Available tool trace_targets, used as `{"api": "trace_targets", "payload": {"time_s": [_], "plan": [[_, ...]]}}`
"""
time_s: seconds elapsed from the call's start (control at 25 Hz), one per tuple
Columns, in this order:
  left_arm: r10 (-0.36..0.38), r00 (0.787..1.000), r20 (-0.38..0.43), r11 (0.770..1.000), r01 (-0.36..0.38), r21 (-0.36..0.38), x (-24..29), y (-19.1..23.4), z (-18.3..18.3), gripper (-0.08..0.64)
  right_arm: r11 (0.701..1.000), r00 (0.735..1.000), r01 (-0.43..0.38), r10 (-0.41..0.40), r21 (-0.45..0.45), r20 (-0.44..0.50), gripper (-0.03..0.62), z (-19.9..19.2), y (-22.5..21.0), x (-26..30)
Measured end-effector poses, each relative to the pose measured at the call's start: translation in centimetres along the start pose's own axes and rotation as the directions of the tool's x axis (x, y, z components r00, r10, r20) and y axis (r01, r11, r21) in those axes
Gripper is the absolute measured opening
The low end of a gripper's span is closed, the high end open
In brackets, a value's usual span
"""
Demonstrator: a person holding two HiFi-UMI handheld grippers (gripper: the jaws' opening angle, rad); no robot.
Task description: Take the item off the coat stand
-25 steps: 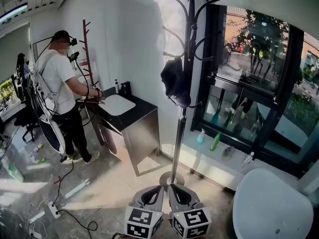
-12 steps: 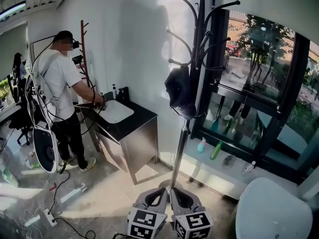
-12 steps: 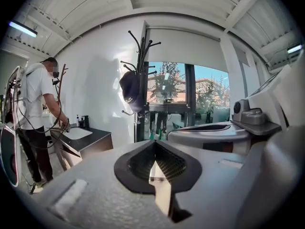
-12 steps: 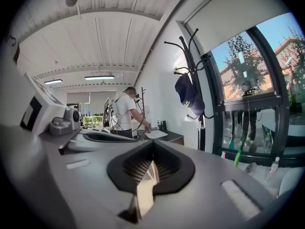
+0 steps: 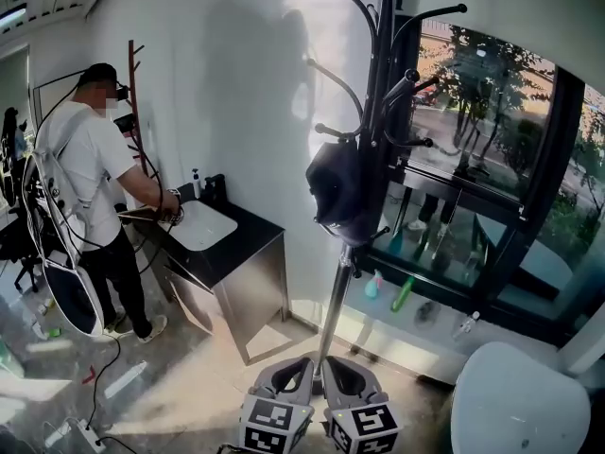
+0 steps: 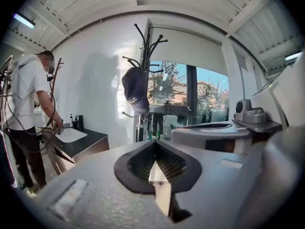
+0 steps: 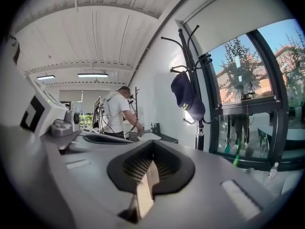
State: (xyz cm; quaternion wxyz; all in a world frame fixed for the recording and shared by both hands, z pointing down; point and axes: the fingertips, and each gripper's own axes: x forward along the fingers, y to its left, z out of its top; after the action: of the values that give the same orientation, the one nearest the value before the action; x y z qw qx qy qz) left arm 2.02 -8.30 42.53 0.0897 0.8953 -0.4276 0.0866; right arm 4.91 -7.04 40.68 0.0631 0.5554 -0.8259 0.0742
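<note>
1. The dark navy baseball cap (image 5: 340,192) hangs on a low hook of the tall black metal coat stand (image 5: 337,296), centre of the scene, against the white wall and just left of the dark-framed window (image 5: 492,159)
2. Over the last second the stand has loomed larger in the head view, so the approach is under way, but the cap looks well out of reach
3. The left gripper (image 5: 301,362) and right gripper (image 5: 331,362) sit low, side by side before the stand's base, each with jaws pressed together on nothing
4. Likely next: lift one gripper, open it, and take the cap's crown
</note>
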Motion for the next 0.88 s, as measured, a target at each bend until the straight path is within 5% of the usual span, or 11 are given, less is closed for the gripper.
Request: {"api": "trace_targets", "payload": {"time_s": [0.88], "plan": [[-0.083,0.997,0.005,0.996,0.083,-0.01,5.5,8.0,2.4,0.005,0.991,0.992,0.11,-0.106,-0.075,0.065,0.008,5.0,-2.4,9.5]]}}
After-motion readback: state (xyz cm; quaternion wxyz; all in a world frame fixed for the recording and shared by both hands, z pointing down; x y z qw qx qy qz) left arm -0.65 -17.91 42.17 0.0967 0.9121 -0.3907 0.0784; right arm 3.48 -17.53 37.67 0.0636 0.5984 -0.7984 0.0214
